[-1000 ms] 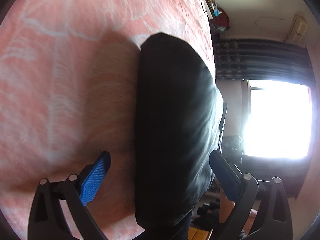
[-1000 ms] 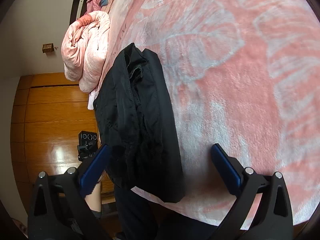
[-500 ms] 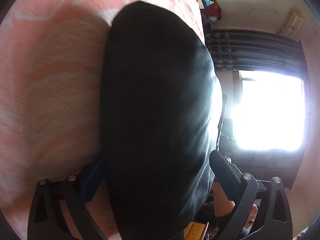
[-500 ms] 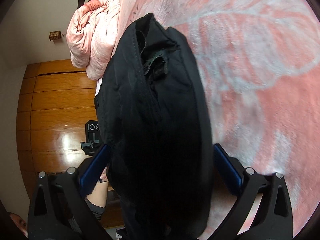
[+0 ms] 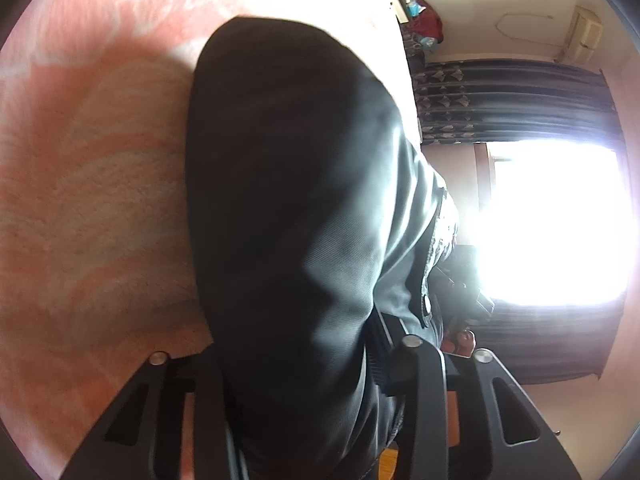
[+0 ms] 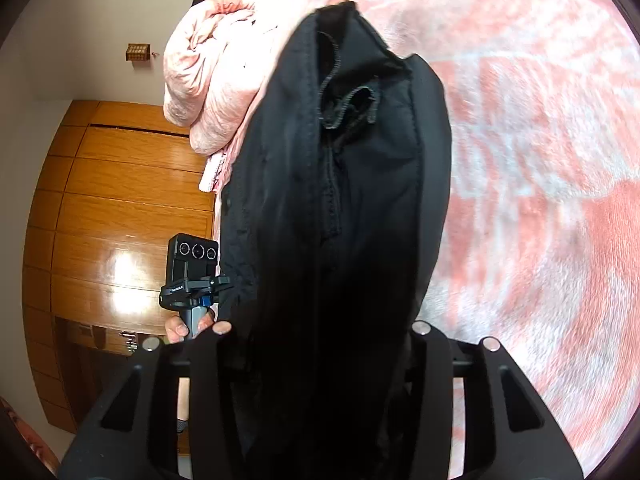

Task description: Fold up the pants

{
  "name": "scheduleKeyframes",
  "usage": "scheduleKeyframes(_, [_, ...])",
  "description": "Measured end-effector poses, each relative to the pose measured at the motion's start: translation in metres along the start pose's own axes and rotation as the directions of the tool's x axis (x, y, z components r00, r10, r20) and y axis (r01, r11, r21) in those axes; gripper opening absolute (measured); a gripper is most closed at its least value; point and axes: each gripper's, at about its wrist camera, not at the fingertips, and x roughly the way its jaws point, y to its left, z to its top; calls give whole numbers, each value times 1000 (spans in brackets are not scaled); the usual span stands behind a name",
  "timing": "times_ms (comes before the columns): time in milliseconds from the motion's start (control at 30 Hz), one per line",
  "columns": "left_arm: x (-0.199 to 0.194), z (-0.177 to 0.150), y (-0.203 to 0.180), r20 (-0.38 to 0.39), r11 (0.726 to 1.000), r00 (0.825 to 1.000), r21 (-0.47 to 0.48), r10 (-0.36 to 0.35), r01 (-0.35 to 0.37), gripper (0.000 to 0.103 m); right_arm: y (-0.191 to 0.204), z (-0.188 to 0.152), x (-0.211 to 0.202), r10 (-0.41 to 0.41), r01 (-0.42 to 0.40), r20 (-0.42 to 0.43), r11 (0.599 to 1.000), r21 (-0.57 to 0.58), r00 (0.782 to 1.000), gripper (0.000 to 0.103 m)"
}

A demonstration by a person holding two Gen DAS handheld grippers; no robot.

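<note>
The black pants point(image 5: 288, 160) lie folded along the edge of a bed with a pink fleece blanket point(image 5: 80, 200). In the left wrist view my left gripper point(image 5: 296, 340) has its jaws closing on one end of the pants, with cloth bunched between them and covering the pads. From the right wrist view the waist end of the pants point(image 6: 340, 200) shows an open zip, and my right gripper point(image 6: 320, 340) is closing its jaws on that end with the fabric squeezed between them. Both ends are slightly raised off the blanket point(image 6: 540, 160).
A crumpled pink quilt point(image 6: 216, 80) lies at the bed's far end. A wooden wardrobe point(image 6: 112, 220) stands past the bed edge, where a hand point(image 6: 188, 326) holds the other gripper's handle. A bright window point(image 5: 552, 220) and dark curtain point(image 5: 500, 96) are on the opposite side.
Both grippers moved forward over the pants' ends with jaws wide, then closed onto the cloth. The pants fill more of each view and their ends have lifted a little.
</note>
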Motion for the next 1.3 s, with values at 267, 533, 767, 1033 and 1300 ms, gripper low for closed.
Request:
scheduleKeyframes(267, [-22,-6,-17,37,999,999,35,21,-23,34,37,3,7,-21,20,-18,998,-57,1000,41])
scheduleKeyframes(533, [-57,-9,-14,89,999,996,29,27,-30,34,75,21,33,-30,24,-53,993,-119,998,41])
scheduleKeyframes(767, [-104,11,2,134,998,989,19,59,-62,34,103,56,74,-48,34,-84,987,-159,995,41])
scheduleKeyframes(1033, [-128,76,26,159,994,982,-9,105,-105,34,117,118,131,-75,56,-106,983,-175,991,41])
scheduleKeyframes(1300, [-136,127,63,139,991,982,-56,130,-123,34,107,171,178,-97,74,-139,984,-163,986,41])
